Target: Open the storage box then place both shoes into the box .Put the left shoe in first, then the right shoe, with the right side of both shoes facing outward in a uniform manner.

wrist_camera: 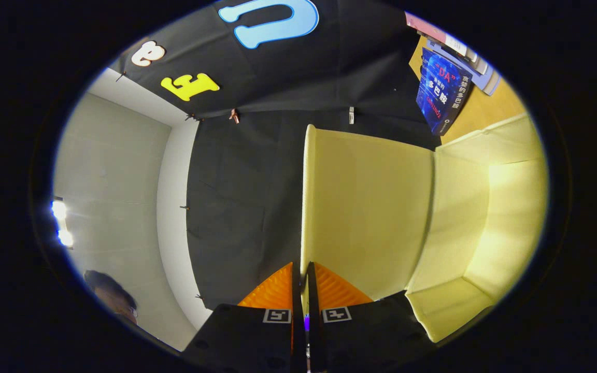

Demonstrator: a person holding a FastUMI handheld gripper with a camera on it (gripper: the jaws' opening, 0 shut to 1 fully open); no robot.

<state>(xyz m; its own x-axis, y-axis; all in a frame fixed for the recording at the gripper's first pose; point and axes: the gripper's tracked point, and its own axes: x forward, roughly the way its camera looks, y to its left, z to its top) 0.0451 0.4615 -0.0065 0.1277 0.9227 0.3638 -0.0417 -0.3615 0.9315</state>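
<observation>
Tongs (301,269) clenched on thin edge of pale yellow box lid (366,207), lid swung upright. Open box (485,217) just beside. Books (443,90) on worktop (485,111) beyond.

Pretty uneven lighting here; the brightest spot is a pair of small white lamps (60,223) low on the grey wall (112,207), blown out to pure white with a bit of bluish fringe; the wall around them is mid-grey and soft. The inside of the pale yellow storage box (449,217) glows warm, almost overexposed on its far panel, with darker folds at the corners; its lid (360,207) is flatter and dimmer. The black cloth (246,181) eats most light, though creases show faintly. Heavy fisheye bending; straight edges bow outward; sharpness drops toward the rim. The gripper (302,274), fingers nearly together on the lid's edge, sits close and slightly soft.
</observation>
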